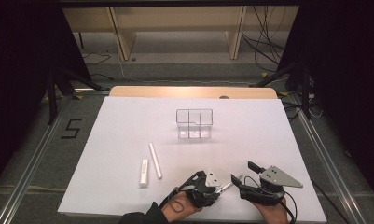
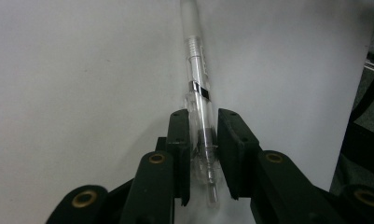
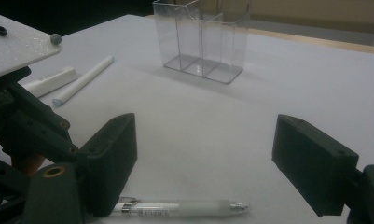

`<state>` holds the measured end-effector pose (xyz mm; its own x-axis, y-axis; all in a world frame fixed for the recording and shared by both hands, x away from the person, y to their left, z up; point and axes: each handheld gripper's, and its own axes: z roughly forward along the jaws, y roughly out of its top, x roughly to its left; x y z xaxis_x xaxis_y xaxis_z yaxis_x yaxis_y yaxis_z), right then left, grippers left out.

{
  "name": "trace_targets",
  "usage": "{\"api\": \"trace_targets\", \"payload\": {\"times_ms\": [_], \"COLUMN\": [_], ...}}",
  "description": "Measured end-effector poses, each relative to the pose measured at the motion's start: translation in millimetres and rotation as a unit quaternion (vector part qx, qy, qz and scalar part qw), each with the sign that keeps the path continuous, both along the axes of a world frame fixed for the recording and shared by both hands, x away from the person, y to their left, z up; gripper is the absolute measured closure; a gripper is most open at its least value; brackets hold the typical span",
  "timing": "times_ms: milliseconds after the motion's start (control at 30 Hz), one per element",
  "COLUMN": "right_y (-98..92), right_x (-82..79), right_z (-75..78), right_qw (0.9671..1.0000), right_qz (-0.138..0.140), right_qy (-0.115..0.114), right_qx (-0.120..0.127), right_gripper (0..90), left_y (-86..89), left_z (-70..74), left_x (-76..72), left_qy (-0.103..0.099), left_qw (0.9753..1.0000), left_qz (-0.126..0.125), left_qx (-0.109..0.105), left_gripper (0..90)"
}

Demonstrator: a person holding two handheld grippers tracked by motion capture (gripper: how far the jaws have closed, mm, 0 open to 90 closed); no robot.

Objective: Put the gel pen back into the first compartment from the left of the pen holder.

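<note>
Ahead of my right gripper (image 3: 203, 163) the bench (image 1: 250, 140) lies bare up to the clear organizer (image 1: 194, 123). To my left, the white tube (image 1: 155, 160) and the white block (image 1: 143, 172) lie in the way.

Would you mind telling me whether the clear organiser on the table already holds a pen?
No, the clear organiser stands with its compartments empty, while the pen lies between the left gripper jaws.

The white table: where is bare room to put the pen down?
The white table is bare right of the clear organizer, and left of the white stick and the flat white piece. The near edge is crowded: the left gripper grips the pen beside the right gripper.
</note>
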<state>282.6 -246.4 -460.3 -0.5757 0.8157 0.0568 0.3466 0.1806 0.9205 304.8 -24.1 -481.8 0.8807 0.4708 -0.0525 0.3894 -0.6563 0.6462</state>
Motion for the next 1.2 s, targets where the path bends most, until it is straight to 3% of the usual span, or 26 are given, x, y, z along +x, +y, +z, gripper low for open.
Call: {"api": "trace_targets", "payload": {"times_ms": [533,933,1100,1200], "right_y": [-1.4,-1.8,-0.5,1.7], "right_x": [-0.2,0.0,0.1,0.6], "right_z": [0.6,0.7,0.5,0.0], "right_qw": [1.0000,1.0000,0.9998,0.9989], "right_qz": [-0.002,-0.002,0.005,0.016], "right_qy": [-0.002,-0.003,0.004,0.020], "right_qx": [0.001,0.003,0.019,0.039], "right_gripper": [22.9,22.9,22.8,22.5], "left_y": [9.7,30.1,41.8,47.8], "left_z": [5.0,19.4,24.8,27.8], "left_x": [10.0,24.1,29.4,31.7], "left_qy": [0.027,0.017,0.007,0.003], "left_qw": [0.9995,0.9979,0.9960,0.9950], "left_qz": [0.004,0.034,0.051,0.057], "left_qx": [-0.017,-0.053,-0.074,-0.082], "left_gripper": [75.3,75.3,75.3,75.3]}}
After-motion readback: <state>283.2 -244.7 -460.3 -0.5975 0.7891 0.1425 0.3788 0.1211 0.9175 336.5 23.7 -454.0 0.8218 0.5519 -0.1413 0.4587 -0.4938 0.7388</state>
